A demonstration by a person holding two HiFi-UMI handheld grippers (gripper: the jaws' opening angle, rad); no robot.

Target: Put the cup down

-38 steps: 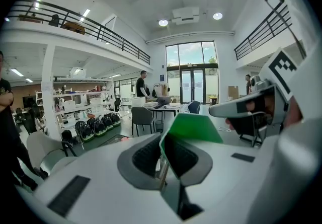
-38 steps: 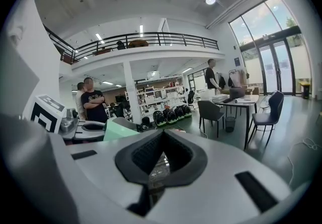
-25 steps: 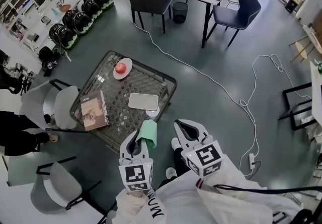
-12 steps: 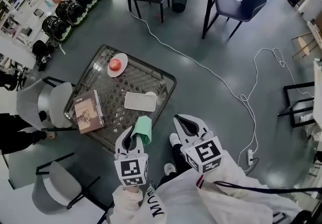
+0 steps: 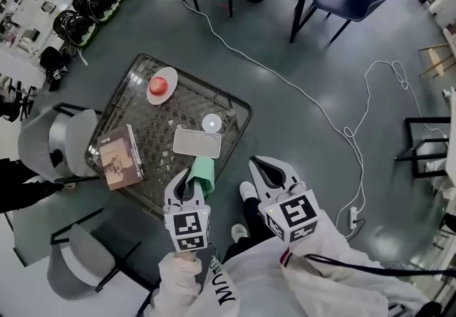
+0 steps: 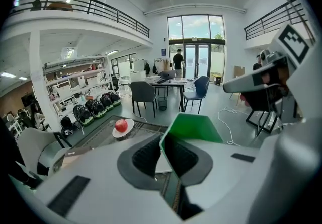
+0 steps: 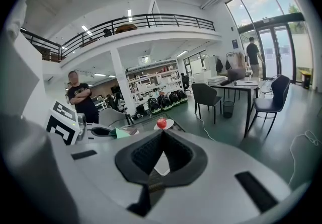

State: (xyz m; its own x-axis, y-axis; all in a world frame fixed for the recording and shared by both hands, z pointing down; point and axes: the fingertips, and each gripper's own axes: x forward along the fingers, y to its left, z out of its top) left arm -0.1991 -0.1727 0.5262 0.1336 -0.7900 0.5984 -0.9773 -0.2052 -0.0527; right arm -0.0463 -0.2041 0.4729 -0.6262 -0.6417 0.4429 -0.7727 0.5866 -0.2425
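A green cup point(image 5: 204, 178) is pinched by its rim in my left gripper point(image 5: 191, 182), which is shut on it. The cup hangs over the near edge of the low glass-and-mesh table point(image 5: 235, 105). In the left gripper view the cup point(image 6: 193, 128) fills the space right of the jaws, its wall clamped between the pads. My right gripper point(image 5: 258, 168) is to the right, off the table over the floor, shut and empty. In the right gripper view its jaws point(image 7: 162, 137) meet at the tips, with the left gripper's cup point(image 7: 123, 133) beside them.
On the table are a white plate with a red apple point(image 5: 158, 85), a book point(image 5: 118, 159) and a flat white tray point(image 5: 197, 143). A grey chair point(image 5: 50, 144) stands at the table's left. A white cable point(image 5: 306, 105) runs over the floor; dark chairs and a desk stand farther off.
The head view has swung, so the table sits a little higher and more to the left in the picture. The left gripper still holds the cup at the table's near edge. Neither gripper's jaws have changed.
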